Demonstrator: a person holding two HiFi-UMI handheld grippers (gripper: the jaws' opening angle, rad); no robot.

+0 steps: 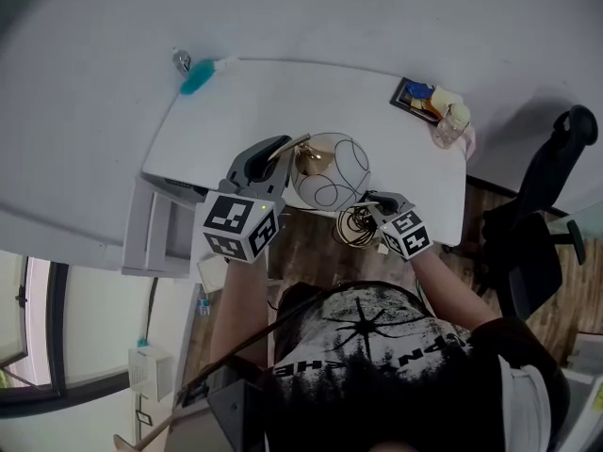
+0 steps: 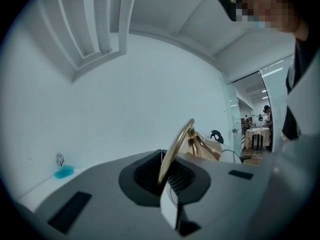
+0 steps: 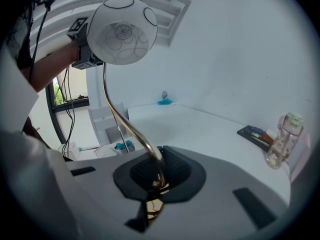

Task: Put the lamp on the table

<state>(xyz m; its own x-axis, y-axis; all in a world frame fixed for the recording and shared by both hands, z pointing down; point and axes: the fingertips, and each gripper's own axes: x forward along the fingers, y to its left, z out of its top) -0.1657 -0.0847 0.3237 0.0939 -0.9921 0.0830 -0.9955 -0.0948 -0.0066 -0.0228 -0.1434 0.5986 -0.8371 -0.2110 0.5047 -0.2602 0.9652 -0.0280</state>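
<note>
Left gripper (image 2: 167,176): jaws closed on the gold stem (image 2: 177,144) of the lamp (image 1: 330,172); the stem rises out of the jaws, up and a little to the right.
Right gripper (image 3: 155,176): jaws closed on the lower end of the same stem, just above the wire base (image 1: 356,226); from here the stem curves up and to the left, to the white globe (image 3: 122,31).
Left hand pose: left forearm (image 1: 240,295) stretched forward from the body, gripper about level, pointing at the wall (image 2: 150,84).
Right hand pose: right forearm (image 1: 441,273) also forward, gripper tilted downward, toward the table (image 1: 283,97).
Lamp place: in the air, carried between both pairs of jaws; the globe is just ahead of the left jaws, over the near edge of the table; the base is beside the right jaws, not on the table.
Beyond the right jaws: a bottle (image 3: 284,139) and a dark tray (image 3: 255,132) far right, a blue object (image 3: 164,102) straight ahead, far.
</note>
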